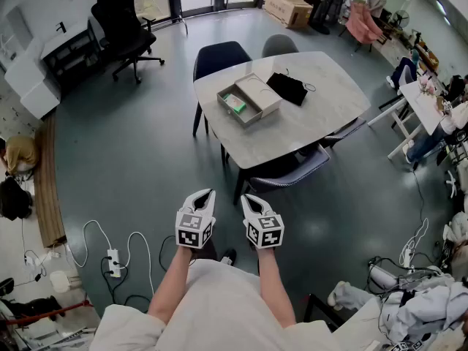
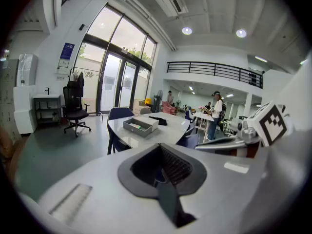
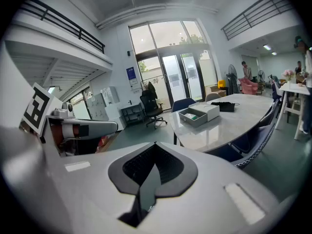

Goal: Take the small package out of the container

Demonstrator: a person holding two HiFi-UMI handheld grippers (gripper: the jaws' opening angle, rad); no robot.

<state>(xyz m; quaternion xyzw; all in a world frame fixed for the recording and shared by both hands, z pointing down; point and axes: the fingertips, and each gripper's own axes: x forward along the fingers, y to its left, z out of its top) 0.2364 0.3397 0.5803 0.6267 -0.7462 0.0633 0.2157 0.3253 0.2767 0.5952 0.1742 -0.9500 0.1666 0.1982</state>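
**Q:** Package first: where does it sit?

**A:** Inside the open container, in the upper middle of the head view, on the left part of the table. It shows as a small green-and-white patch lying flat on the container's floor.

**Q:** Why is the container laid out like that?

**A:** What looks like its lid rests against its right side, so the inside is open from above (handy for a reach straight down, I'd judge). A black pouch lies just beside the lid and out of the way.

**Q:** And the grippers?

**A:** The left gripper and right gripper are held side by side in the lower middle of the frame. They are close to the person's body and well apart from the table. Each has its jaws pressed together with nothing between them, and both aim toward the table. I'd say the approach hasn't begun, and the jaws must part before any grasp.

**Q:** What can't you make out?

**A:** The package's print and its thickness, because it is too small. The container's near wall may cover one edge of it. I cannot tell whether the lid is hinged or loose. The person's hands are hidden behind the marker cubes, and a chair is partly tucked under the table.
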